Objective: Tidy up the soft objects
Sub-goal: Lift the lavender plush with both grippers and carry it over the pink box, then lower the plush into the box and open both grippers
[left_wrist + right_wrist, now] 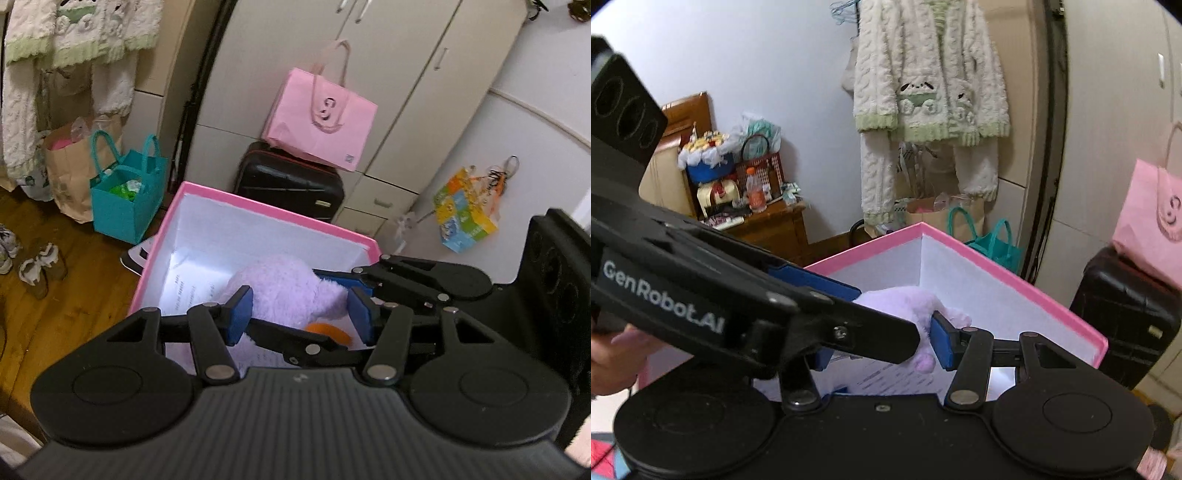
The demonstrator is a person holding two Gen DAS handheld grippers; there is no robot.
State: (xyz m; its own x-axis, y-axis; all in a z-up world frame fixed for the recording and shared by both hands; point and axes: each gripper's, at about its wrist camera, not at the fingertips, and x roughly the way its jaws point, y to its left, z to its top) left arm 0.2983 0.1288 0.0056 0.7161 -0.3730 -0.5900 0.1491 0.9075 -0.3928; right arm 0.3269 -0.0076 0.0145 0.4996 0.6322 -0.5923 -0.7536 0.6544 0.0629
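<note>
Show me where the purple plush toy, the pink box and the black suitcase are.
purple plush toy (280, 288), left wrist view, its furry body
pink box (255, 205), left wrist view, its far rim
black suitcase (288, 181), left wrist view, its front shell

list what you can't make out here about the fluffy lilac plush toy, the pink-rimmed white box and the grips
- Fluffy lilac plush toy: lower body hidden in both wrist views by gripper linkages, so whether it rests on the box floor is unclear.
- Pink-rimmed white box: near wall covered in the left wrist view by the left gripper.
- Right gripper: its left pad hidden in the right wrist view behind the crossing left gripper.
- Print inside the box: too small, blurred.
</note>
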